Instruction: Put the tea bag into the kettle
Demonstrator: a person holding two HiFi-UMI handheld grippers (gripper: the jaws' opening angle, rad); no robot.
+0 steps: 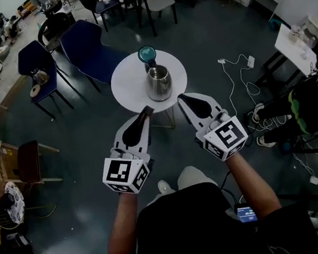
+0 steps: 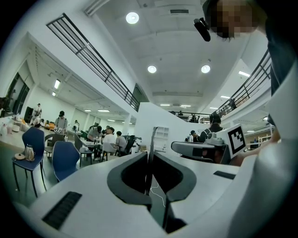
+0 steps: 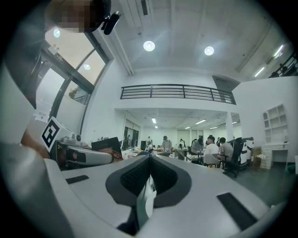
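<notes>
A steel kettle [image 1: 158, 81] stands open-topped in the middle of a small round white table [image 1: 125, 86], with a teal round object [image 1: 147, 53] just behind it. Both grippers hover in front of the table, pointing at it. My left gripper [image 1: 146, 110] [image 2: 150, 155] is shut on a thin brownish sheet, seemingly the tea bag [image 1: 147, 108] [image 2: 152, 139], which pokes past the jaw tips edge-on. My right gripper [image 1: 180, 97] [image 3: 149, 156] is shut too, with a white-and-green paper slip [image 3: 148, 197] pinched deep between its pads. Each tip is a short way from the kettle.
Two blue chairs [image 1: 86, 48] stand behind the table on the left. White cables [image 1: 237, 77] trail over the dark floor to the right, near a seated person [image 1: 306, 106]. A wooden chair [image 1: 29, 162] is at the left.
</notes>
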